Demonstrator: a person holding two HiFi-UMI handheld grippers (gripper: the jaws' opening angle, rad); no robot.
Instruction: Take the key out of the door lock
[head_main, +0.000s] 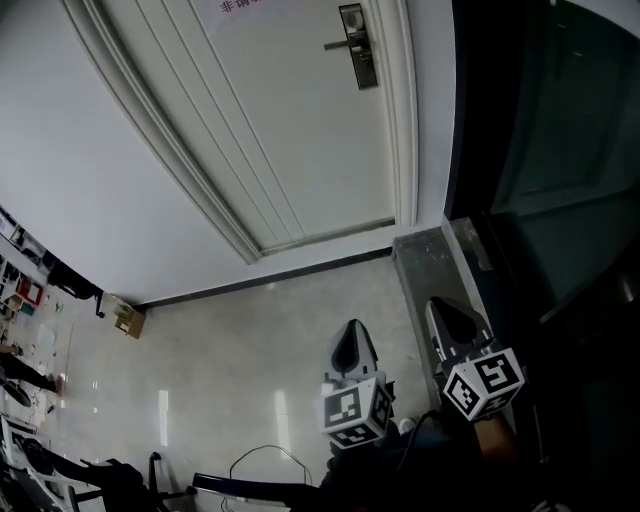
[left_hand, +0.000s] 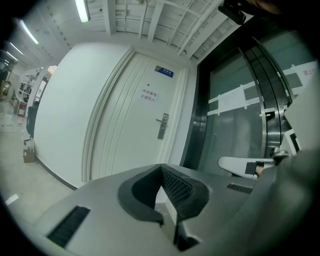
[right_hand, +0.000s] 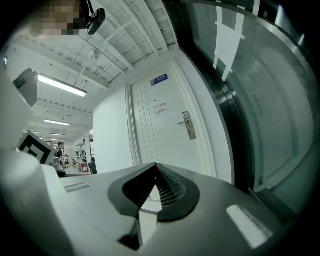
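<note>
Head view: shows one white moulded door (head_main: 300, 130) carrying one oblong metal lock plate (head_main: 362, 55) with lever (head_main: 338, 44), well apart from two grey grippers, left gripper (head_main: 352, 335) and right gripper (head_main: 452, 312), each with one marker cube (head_main: 352, 410).

Left gripper view: ribbed black pads (left_hand: 175, 187) pressed together, pinching nothing.

Right gripper view: likewise closed, empty.

Key too small to make out at the lock.

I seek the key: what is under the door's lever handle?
Below the silver lever handle, only the grey metal lock plate shows. A key or keyhole is too small to make out.
</note>
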